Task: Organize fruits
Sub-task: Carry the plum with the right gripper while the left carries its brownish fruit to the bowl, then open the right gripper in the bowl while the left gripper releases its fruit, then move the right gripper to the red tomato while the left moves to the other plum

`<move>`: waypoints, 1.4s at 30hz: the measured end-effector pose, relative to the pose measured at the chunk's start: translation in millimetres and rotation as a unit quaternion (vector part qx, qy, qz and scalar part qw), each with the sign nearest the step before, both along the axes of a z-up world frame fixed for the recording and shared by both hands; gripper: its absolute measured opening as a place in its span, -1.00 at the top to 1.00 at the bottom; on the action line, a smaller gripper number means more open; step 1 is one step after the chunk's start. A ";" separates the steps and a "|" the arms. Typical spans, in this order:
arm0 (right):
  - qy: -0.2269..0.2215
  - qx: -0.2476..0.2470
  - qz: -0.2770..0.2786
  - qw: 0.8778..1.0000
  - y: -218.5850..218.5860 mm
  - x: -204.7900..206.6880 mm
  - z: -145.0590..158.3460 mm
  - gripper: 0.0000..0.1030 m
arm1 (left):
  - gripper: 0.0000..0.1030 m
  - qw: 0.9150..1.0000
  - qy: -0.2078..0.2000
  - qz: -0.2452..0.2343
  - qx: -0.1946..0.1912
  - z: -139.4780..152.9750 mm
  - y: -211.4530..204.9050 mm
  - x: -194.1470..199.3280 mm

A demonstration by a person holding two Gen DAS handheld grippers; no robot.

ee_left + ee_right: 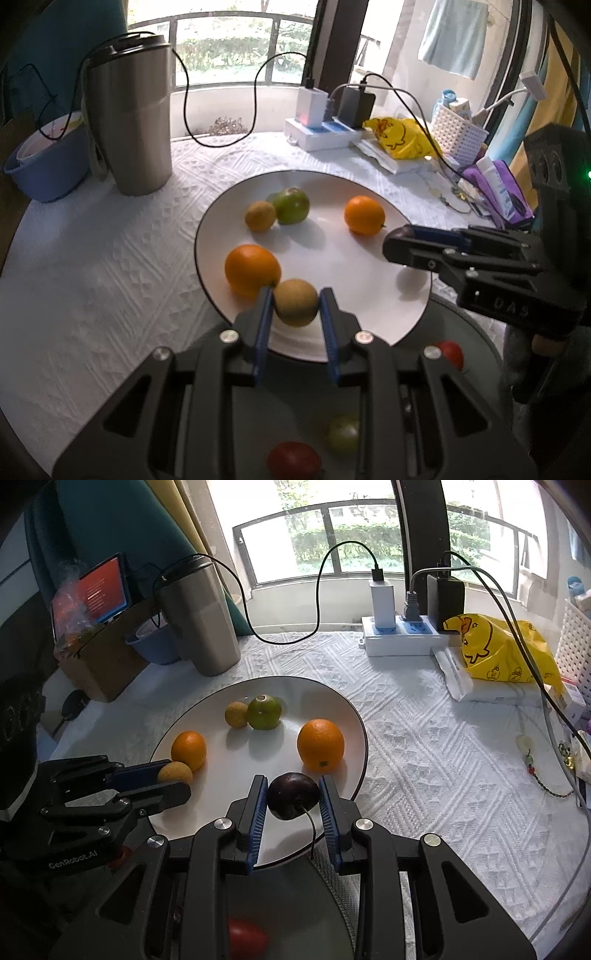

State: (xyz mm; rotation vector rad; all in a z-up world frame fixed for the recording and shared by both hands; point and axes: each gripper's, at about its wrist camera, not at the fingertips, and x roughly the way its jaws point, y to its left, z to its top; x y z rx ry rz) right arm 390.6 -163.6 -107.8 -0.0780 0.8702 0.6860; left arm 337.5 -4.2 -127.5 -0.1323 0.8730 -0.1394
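A white plate [332, 254] [229, 775] holds two oranges [252, 270] [364, 215], a green fruit [291, 205] [263, 712] and a small yellow fruit [260, 216] [236, 714]. My left gripper [296, 301] is shut on a tan round fruit [295, 302] [174, 772] over the plate's near edge, next to the big orange. My right gripper [293, 794] is shut on a dark purple fruit [293, 795] with a stem, over the plate's near rim; in the left wrist view its fingers [406, 247] reach in from the right and the fruit is hidden.
A dark tray [461, 332] below the grippers holds red fruits [293, 459] [451, 352] [247, 938] and a green one [343, 432]. A steel tumbler [129, 118] [201, 616], blue bowl [44, 162], power strip with chargers [402, 635], yellow bag [506, 650] and white basket [458, 133] ring the plate.
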 end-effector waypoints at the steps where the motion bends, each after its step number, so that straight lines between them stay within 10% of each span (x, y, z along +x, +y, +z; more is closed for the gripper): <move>1: 0.000 -0.001 -0.001 1.000 0.6 -0.2 0.5 0.41 | 0.47 1.000 0.000 0.001 0.000 0.4 0.2 0.1; 42: -0.049 -0.004 -0.019 0.999 -23.1 -95.5 47.6 0.37 | 0.46 0.998 -0.053 0.014 -0.010 38.6 -14.2 -94.7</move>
